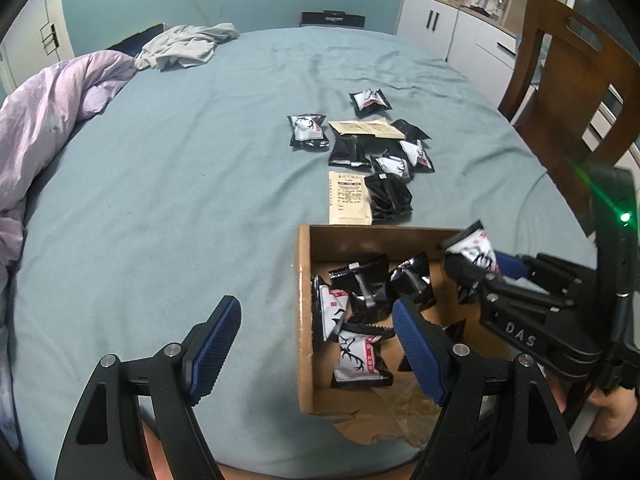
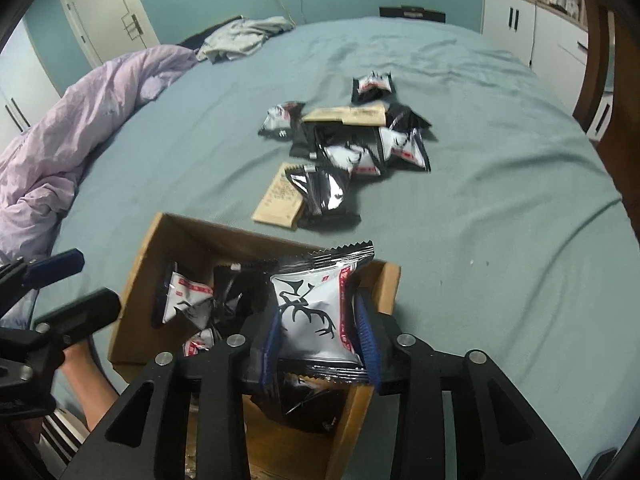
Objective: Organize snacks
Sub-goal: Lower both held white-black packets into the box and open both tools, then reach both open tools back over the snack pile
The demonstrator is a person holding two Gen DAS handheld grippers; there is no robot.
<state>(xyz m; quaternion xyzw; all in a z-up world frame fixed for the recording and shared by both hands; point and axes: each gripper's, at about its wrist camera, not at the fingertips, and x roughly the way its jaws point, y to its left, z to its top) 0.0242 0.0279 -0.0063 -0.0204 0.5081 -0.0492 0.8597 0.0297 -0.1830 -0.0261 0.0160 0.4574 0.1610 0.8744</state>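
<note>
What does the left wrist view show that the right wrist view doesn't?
Left wrist only: the brown wooden chair back at right, and the open left gripper holding nothing.

Right wrist only: the white panelled door, and the antler-print white snack packet up close between the right gripper pads, over the box.

Both: the brown cardboard box with packets inside, loose packets on the teal bedsheet.

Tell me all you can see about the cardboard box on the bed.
The cardboard box is brown, open-topped and shallow, resting on the blue-green bedsheet. Several black-and-white snack packets lie jumbled inside. One flap at its near edge looks torn. The right gripper holds another packet over it.
</note>
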